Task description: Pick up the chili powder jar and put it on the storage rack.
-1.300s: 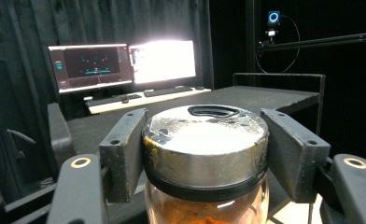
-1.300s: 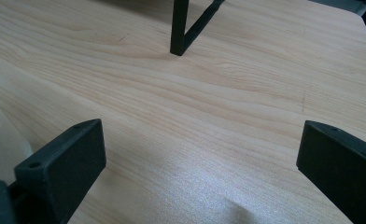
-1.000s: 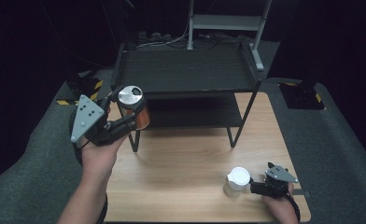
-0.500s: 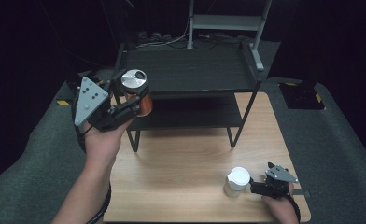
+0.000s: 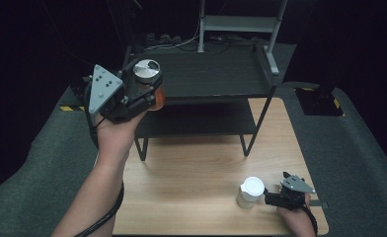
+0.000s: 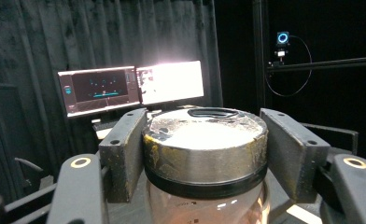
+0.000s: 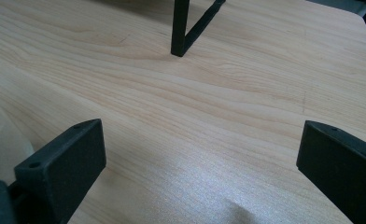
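Jar (image 5: 149, 84), seemingly glass, clamped in left gripper (image 5: 144, 96) beside shelf (image 5: 216, 74).

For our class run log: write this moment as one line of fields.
left gripper: shut on jar, raised by shelf rack | right gripper: jaws open, empty, low over table, beside white cup

I am holding the jar (image 5: 149, 84) in my left gripper (image 5: 147, 96), up at the left front corner of the rack (image 5: 216, 74). My right gripper (image 5: 273, 197) is resting on the table (image 5: 191, 168), just right of the cup (image 5: 251, 191).
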Available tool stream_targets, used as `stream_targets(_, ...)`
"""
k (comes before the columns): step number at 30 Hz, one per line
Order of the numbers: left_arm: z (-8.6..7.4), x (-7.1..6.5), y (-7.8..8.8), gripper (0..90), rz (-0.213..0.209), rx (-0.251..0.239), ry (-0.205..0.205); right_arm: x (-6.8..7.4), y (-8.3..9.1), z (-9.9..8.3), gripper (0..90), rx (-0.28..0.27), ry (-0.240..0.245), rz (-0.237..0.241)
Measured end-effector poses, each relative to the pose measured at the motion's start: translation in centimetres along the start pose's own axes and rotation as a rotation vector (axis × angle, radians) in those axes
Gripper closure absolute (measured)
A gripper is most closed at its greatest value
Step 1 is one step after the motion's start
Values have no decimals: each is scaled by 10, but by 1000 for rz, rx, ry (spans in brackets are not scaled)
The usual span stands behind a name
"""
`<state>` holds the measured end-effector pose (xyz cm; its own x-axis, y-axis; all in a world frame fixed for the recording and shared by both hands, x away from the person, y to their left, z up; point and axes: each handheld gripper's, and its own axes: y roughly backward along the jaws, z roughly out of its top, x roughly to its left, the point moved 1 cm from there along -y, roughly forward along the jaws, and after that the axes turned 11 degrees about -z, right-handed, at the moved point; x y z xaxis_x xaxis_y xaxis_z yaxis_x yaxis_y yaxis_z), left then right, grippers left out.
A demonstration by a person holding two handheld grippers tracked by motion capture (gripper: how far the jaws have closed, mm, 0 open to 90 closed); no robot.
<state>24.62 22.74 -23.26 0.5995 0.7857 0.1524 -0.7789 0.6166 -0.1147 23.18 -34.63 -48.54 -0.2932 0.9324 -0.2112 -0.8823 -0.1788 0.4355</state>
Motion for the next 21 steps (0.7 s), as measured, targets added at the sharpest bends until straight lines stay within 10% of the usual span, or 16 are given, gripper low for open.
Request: stream_targets(21, 0, 8, -52, 347, 24, 16, 2, -1, 0, -1, 6, -5, -7, 6)
